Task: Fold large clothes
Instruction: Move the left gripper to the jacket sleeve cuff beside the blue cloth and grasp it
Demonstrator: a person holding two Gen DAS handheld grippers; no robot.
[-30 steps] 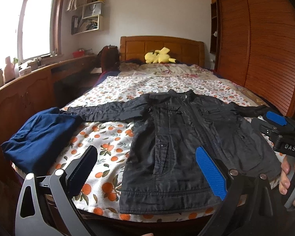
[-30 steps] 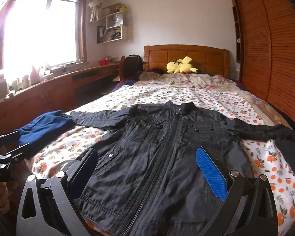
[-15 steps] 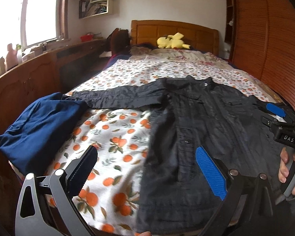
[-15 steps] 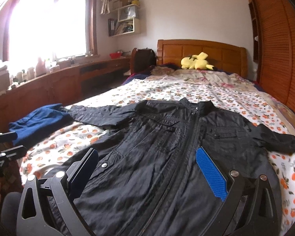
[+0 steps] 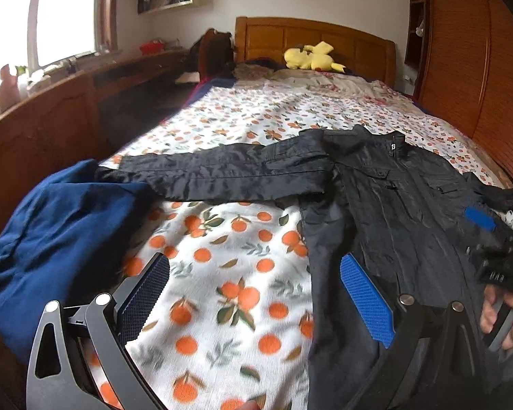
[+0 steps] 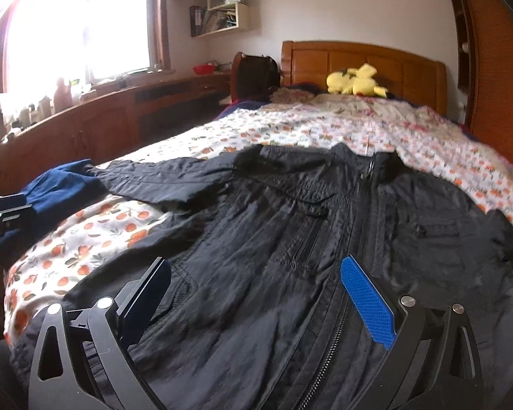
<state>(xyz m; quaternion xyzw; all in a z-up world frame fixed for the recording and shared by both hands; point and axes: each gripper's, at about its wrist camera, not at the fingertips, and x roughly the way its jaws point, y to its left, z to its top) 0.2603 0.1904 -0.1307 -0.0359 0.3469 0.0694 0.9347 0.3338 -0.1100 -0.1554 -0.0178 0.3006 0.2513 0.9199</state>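
A black zip jacket [image 5: 393, 212] [image 6: 307, 239] lies flat, front up, on the orange-print bedsheet [image 5: 229, 273], sleeves spread sideways. Its left sleeve [image 5: 222, 174] reaches toward a dark blue garment [image 5: 51, 239] at the bed's left edge. My left gripper [image 5: 253, 283] is open and empty, hovering over bare sheet just left of the jacket's body. My right gripper [image 6: 256, 290] is open and empty above the jacket's lower front, near the zipper [image 6: 359, 205]. In the left wrist view the right gripper [image 5: 489, 239] shows at the far right, held by a hand [image 5: 509, 314].
A wooden headboard [image 5: 311, 41] and a yellow plush toy [image 5: 311, 58] are at the far end. Wooden cabinets [image 5: 44, 130] run along the left under a window; a slatted wardrobe [image 5: 478, 68] stands on the right. The blue garment [image 6: 61, 184] hangs over the bed's left edge.
Both grippers have moved forward and lower over the bed, closer to the jacket. The left one has swung leftward toward the sleeve side. Both stay open.
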